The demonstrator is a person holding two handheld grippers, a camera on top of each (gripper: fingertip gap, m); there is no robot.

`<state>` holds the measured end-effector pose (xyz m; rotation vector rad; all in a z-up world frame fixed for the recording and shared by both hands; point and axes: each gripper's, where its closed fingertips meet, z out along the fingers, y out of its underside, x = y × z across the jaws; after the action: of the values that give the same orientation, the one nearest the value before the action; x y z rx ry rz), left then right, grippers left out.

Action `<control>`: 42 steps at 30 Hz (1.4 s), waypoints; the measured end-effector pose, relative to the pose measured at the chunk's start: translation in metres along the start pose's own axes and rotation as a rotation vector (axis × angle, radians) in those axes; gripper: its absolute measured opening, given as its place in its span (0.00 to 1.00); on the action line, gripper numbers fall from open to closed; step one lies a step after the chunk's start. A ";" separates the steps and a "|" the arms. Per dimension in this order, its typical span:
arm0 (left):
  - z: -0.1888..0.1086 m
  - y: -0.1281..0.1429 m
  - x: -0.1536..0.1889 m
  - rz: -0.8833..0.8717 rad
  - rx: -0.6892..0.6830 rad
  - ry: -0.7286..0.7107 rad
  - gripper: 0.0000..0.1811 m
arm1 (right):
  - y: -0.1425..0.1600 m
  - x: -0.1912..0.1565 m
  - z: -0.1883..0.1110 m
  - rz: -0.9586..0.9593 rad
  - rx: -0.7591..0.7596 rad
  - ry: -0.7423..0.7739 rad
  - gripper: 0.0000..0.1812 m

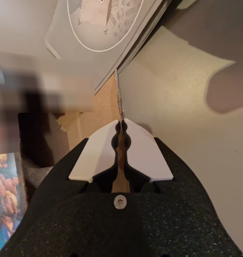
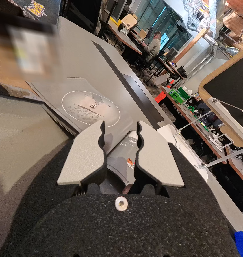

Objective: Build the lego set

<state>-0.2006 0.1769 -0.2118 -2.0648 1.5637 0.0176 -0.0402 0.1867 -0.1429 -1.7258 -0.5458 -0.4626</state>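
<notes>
My left gripper (image 1: 121, 121) is shut on the thin edge of a paper bag (image 1: 166, 104), cream outside and brown inside, seen edge-on and running up from the fingertips. The bag also shows as a blurred cream sheet at the left of the right wrist view (image 2: 20, 125). A grey instruction booklet (image 1: 101, 27) with a white circle drawing lies open on the table beyond it. My right gripper (image 2: 120, 123) is open and empty, hovering just above the booklet (image 2: 90, 108), with a page visible between its fingers.
A colourful Lego box (image 1: 5, 187) lies at the lower left. A dark box (image 2: 34, 9) stands at the far left of the grey table (image 2: 79, 55). A white tray (image 2: 168, 133) sits near the table's right edge. A person (image 2: 152, 45) sits at a far desk. Spacing between my two grippers at the tips: around 20 cm.
</notes>
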 end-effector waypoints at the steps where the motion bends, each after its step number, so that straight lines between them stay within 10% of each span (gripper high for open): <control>1: -0.003 0.001 -0.003 -0.012 0.001 -0.007 0.01 | 0.000 0.000 0.000 0.001 -0.001 0.000 0.24; 21: -0.054 -0.019 -0.058 -0.116 0.096 -0.076 0.01 | 0.010 0.003 0.002 0.019 -0.046 0.006 0.23; 33: -0.005 -0.008 -0.010 -0.039 -0.019 0.080 0.03 | 0.011 0.005 -0.003 0.031 -0.045 0.005 0.24; 38: -0.027 -0.032 -0.004 -0.091 0.157 0.161 0.14 | 0.014 0.019 -0.021 0.109 -0.030 0.014 0.24; 42: -0.063 -0.092 0.000 -0.167 0.547 0.259 0.24 | 0.026 0.031 -0.033 0.252 -0.034 -0.006 0.24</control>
<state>-0.1372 0.1663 -0.1205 -1.7900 1.3352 -0.6866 -0.0004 0.1528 -0.1381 -1.8000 -0.3197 -0.2886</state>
